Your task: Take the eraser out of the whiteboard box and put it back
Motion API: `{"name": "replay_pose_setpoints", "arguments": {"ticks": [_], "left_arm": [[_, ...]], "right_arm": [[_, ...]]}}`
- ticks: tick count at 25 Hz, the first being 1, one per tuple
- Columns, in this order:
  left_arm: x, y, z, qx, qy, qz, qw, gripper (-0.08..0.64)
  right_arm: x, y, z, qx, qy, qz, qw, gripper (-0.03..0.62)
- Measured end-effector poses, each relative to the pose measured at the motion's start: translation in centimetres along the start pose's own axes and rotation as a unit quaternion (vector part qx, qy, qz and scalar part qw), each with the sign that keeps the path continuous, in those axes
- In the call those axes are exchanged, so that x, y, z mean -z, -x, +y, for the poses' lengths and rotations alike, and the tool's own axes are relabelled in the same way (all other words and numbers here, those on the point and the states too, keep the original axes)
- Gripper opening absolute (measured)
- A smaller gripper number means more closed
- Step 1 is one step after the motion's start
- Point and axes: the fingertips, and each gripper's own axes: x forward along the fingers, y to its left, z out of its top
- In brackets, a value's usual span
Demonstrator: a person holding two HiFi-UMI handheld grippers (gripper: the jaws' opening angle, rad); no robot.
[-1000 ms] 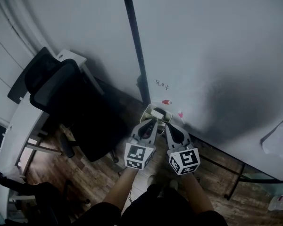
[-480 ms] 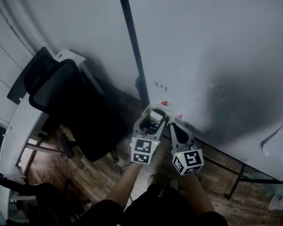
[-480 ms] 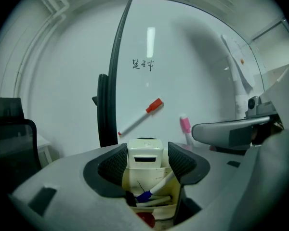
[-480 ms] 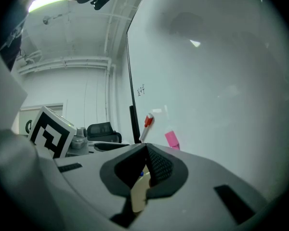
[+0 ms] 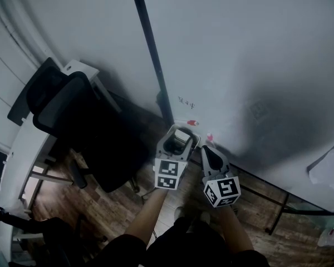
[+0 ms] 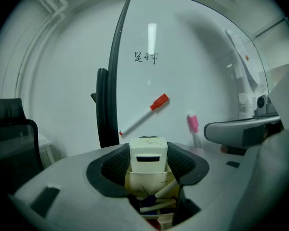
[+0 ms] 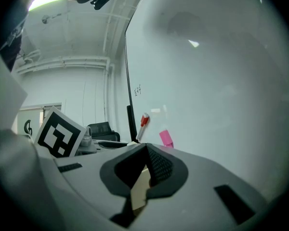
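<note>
- An office chair (image 5: 72,124) fills the left of the head view, well apart from the work.
- The left gripper (image 5: 180,134), at centre, has just been opening its jaws. They stand wide, and the eraser (image 6: 147,154) sits upright between them with a pad at each side, not yet squeezed as far as I can tell.
- The eraser is in the whiteboard box (image 6: 149,179), its top above the rim and markers (image 6: 159,196) beneath it.
- It looks light and stiff, a smooth plastic shell that may slip. The best hold is likely across its two flat sides, on the exposed upper part, lifting straight up.
- A red-capped marker (image 6: 145,112) and a pink-capped one (image 6: 192,123) cling to the whiteboard (image 6: 197,57) behind.
- The right gripper (image 7: 146,153), right of centre, is closed — it seems to pinch the box's cream wall, steadying it.
</note>
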Motion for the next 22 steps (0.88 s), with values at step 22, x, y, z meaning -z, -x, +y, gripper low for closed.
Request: {"name": "replay_pose_setpoints", "arguments": {"ticks": [22], "left_arm": [[-7.2,6.4,0.4,-0.028,0.018,-0.133,0.9906,0.229]], "right_arm": [[-2.5,1.4,0.6,-0.010,0.002,-0.028,1.000,0.002]]}}
